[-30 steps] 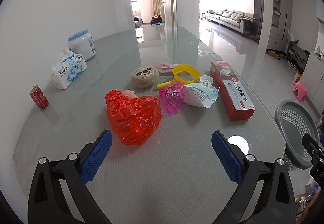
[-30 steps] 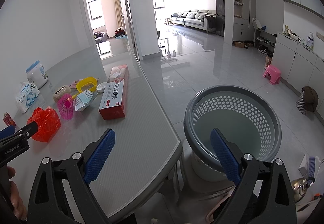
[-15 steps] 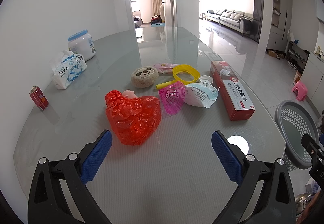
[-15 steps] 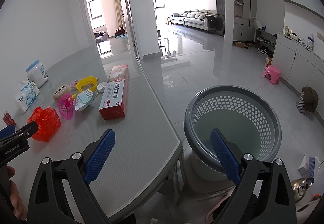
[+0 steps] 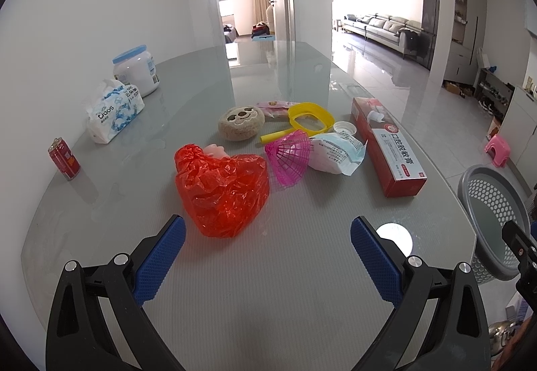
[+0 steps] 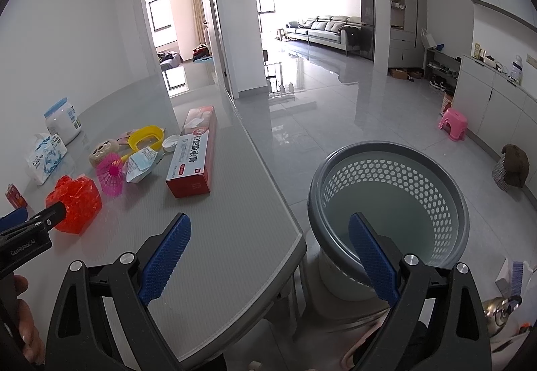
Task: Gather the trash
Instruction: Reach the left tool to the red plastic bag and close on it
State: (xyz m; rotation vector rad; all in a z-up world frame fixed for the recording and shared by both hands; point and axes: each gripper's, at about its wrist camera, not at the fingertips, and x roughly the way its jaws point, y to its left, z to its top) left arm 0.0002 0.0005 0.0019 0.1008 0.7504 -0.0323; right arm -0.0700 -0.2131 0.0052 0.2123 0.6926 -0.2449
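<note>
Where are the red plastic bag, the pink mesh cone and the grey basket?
red plastic bag [image 5: 223, 193], left wrist view, on its crumpled middle.
pink mesh cone [image 5: 290, 154], left wrist view, on its ribbed side.
grey basket [image 6: 386, 149], right wrist view, on its far rim.

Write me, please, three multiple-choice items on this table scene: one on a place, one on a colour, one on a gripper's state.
1. Where is the grey basket?
A. on the table
B. on the floor past the table's edge
C. under the sofa

2. What colour is the crumpled plastic bag?
A. red
B. green
C. black

3. How is the left gripper?
A. shut on the bag
B. shut on nothing
C. open

Answers: 1 B, it stands below the table edge; 2 A, it is bright red; 3 C, its blue pads stand wide apart, holding nothing.
</note>
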